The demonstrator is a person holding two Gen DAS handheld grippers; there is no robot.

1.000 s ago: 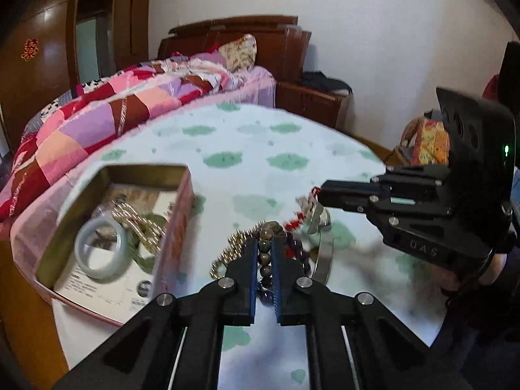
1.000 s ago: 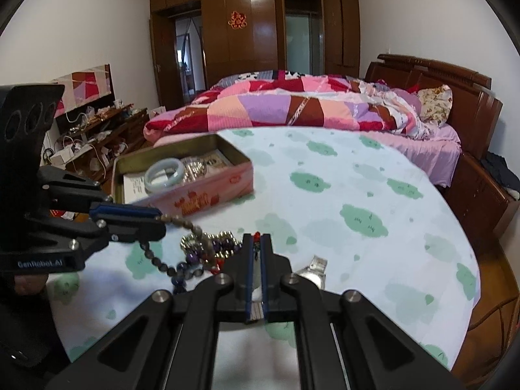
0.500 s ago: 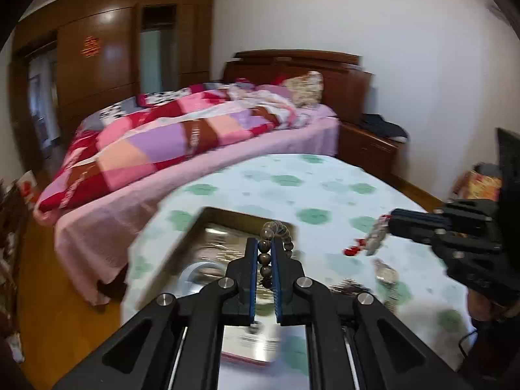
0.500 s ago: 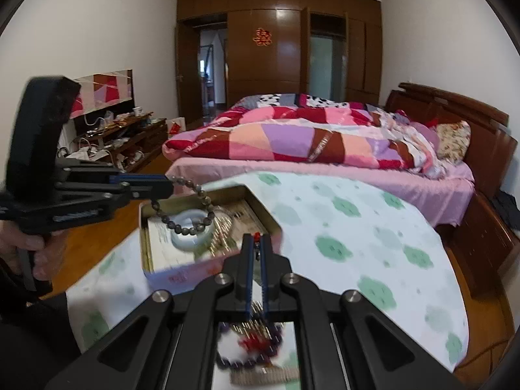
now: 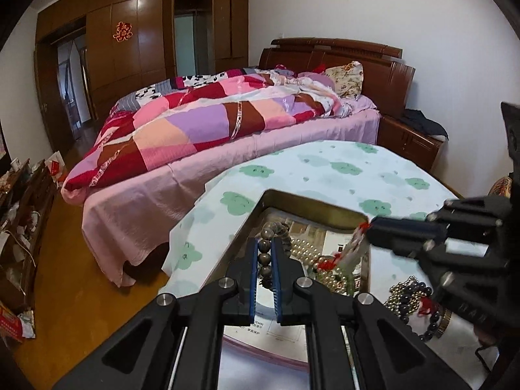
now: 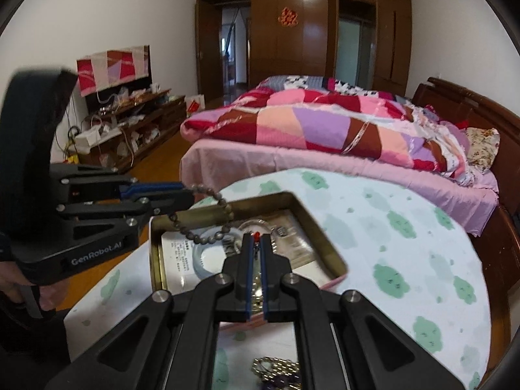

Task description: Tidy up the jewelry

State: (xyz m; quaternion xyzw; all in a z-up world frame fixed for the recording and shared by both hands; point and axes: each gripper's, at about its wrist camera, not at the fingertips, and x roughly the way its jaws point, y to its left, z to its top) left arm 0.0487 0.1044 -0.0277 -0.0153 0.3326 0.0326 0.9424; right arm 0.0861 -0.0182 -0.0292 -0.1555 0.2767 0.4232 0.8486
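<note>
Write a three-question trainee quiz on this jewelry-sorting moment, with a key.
1. True or false: the left gripper is shut on the brown bead bracelet.
2. Multiple choice: the bracelet hangs over A) the bed, B) the open tin box, C) the floor.
3. Fill in: the right gripper pinches a piece with a ____ knotted cord.

Key:
1. True: the beads sit between the closed fingers.
2. B: the loop dangles above the tin's near corner, where a pale bangle and pearls already lie.
3. Red. More beaded pieces wait on the tablecloth beside the tin.
</note>
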